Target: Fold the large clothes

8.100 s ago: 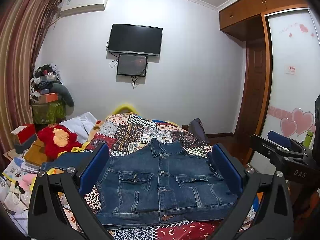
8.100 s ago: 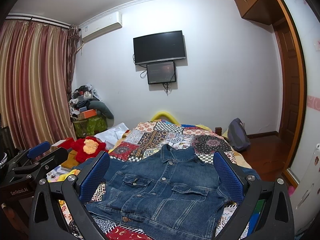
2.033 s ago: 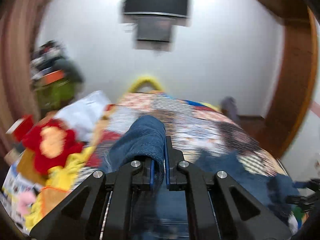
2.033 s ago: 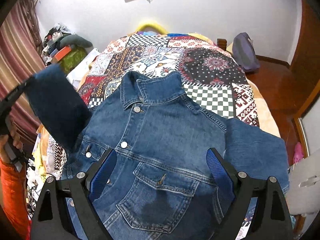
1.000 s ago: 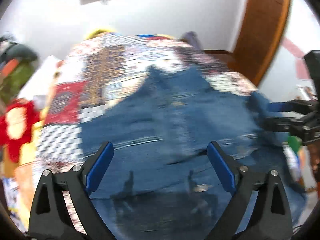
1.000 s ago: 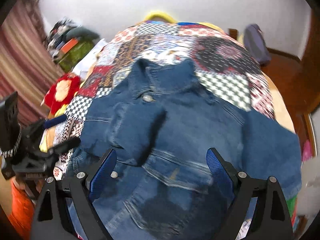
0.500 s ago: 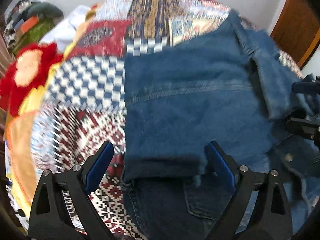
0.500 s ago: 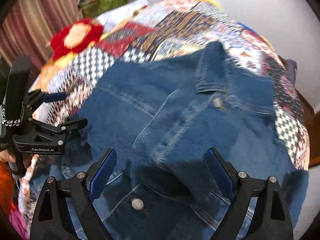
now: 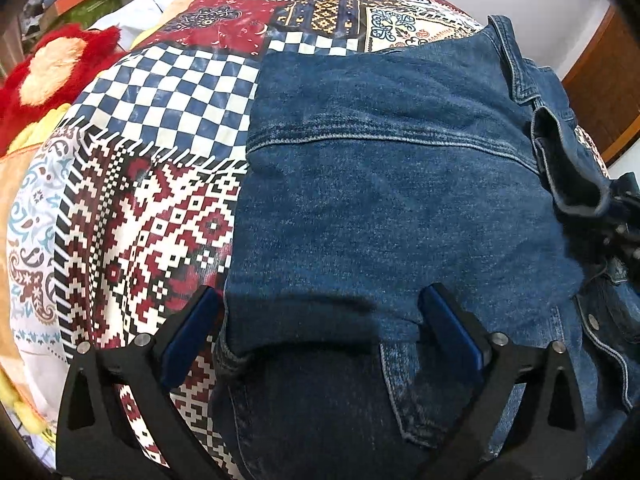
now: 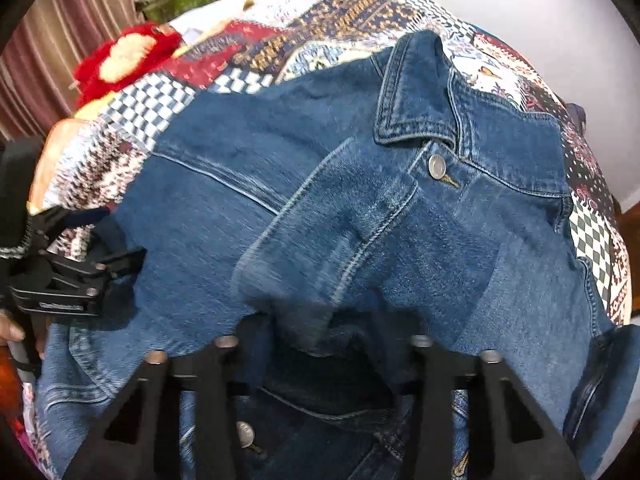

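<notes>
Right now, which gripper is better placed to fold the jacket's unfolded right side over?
Right. The right gripper sits over the middle of the denim jacket, next to the unfolded right sleeve. The left gripper hangs open over the folded left panel, at the far edge.

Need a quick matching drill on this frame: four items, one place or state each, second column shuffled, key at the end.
Column one:
1. blue denim jacket
2. red plush toy with a cream face
3. left gripper
4. silver metal collar button

Column two:
A. just below the collar, fastened
B. open, fingers straddling the folded-over left panel
C. off the quilt's left edge
D. spread on the patchwork quilt, left side folded inward

Pairs: 1-D, 2-C, 3-B, 4-A
</notes>
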{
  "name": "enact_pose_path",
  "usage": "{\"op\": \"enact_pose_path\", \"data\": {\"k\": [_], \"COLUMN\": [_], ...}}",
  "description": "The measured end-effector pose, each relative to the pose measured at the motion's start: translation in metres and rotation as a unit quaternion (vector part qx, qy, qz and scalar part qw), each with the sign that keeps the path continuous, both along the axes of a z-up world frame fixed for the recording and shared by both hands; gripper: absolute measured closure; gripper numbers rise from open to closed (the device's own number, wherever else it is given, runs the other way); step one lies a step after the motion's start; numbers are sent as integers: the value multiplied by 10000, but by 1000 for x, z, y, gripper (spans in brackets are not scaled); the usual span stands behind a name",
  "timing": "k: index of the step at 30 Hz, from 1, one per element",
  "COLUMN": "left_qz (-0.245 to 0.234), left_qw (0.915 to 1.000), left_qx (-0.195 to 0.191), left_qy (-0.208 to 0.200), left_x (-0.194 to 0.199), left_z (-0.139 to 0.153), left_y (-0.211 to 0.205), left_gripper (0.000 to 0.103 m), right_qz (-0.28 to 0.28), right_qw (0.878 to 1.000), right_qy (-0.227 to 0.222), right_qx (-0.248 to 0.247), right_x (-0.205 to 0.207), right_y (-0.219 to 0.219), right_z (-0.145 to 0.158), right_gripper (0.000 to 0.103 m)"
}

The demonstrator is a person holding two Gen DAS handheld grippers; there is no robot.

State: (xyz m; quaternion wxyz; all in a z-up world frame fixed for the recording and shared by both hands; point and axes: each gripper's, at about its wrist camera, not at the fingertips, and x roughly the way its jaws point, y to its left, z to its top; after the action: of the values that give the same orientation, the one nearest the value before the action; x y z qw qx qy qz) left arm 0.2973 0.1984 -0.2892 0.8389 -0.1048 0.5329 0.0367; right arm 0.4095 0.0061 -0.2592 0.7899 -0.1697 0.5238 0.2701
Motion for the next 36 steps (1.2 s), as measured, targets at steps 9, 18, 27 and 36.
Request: {"op": "enact_pose_path", "data": {"k": [9,18,27,36], "left_qz": [-9,-193,-1096,-1838], "left_qw": [9993,9983,9909,9810], "left_qx": [366,517,701,608], "left_qy": [93,172,-352,-143], "left_x": [-9,10,46,76], "left_z": [6,48,104,82], "left_y": [-15,-29,-100,-172], "left_gripper": [0,1,1,1], "right_qz": [-681,-1378,-1887,-1299], "right_qw": [9929,9859,9806,9885], "right_qy": [-253,-312,-434,-426], "right_qx": [944,900,304,642], "right_x": [0,-7,-17,-13], "right_y": [-61,-149,-206,-183], "right_z": [50,56,32,66], "right_gripper": [89,89,89,88]}}
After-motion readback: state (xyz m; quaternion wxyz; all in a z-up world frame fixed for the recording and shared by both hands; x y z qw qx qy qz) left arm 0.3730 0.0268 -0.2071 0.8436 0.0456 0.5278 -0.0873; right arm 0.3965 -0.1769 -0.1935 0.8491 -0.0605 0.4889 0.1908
